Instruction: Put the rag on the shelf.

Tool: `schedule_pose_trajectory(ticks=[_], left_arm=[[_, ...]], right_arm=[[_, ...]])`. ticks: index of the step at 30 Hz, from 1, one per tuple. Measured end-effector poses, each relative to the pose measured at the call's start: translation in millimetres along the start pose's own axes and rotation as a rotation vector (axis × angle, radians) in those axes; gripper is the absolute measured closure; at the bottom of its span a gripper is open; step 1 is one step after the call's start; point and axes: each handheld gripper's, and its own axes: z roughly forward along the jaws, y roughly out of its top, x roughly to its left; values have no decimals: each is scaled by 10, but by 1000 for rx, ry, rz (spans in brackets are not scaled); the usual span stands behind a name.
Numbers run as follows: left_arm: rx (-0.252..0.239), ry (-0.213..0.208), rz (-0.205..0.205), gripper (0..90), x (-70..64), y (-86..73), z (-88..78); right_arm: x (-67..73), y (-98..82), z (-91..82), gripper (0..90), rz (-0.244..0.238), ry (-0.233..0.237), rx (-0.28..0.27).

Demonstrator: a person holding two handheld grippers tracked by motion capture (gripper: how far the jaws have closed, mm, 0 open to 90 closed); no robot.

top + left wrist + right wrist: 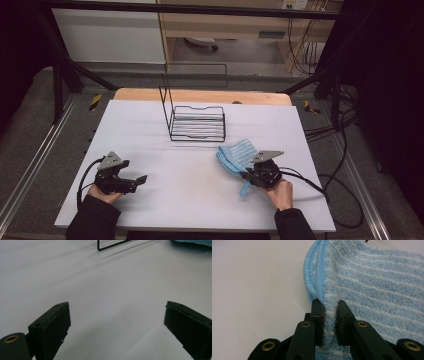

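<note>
A light blue striped towel (238,155) lies bunched on the white table right of centre. My right gripper (248,174) is shut on its near edge; in the right gripper view the two jaws pinch a fold of the fluffy cloth (374,287) between them, and the gripper (329,305) sits low over the table. A loose strip of the towel hangs toward the front. My left gripper (141,179) rests at the front left, open, with nothing between its fingers; in the left gripper view its jaws stand wide apart (117,315) over bare table.
A black wire rack (195,120) with a tall upright frame stands at the table's back centre; its corner (110,246) is seen far off. Black cables trail off the right edge. A wooden board (200,95) lies behind the white surface (190,190).
</note>
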Motion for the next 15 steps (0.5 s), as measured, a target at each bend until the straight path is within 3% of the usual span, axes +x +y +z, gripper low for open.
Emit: schedule_pose_trajectory(ticks=[15], left_arm=[[4,1,0,69,-1,1,3]], right_arm=[[266,63,103,790,58,104,-11]])
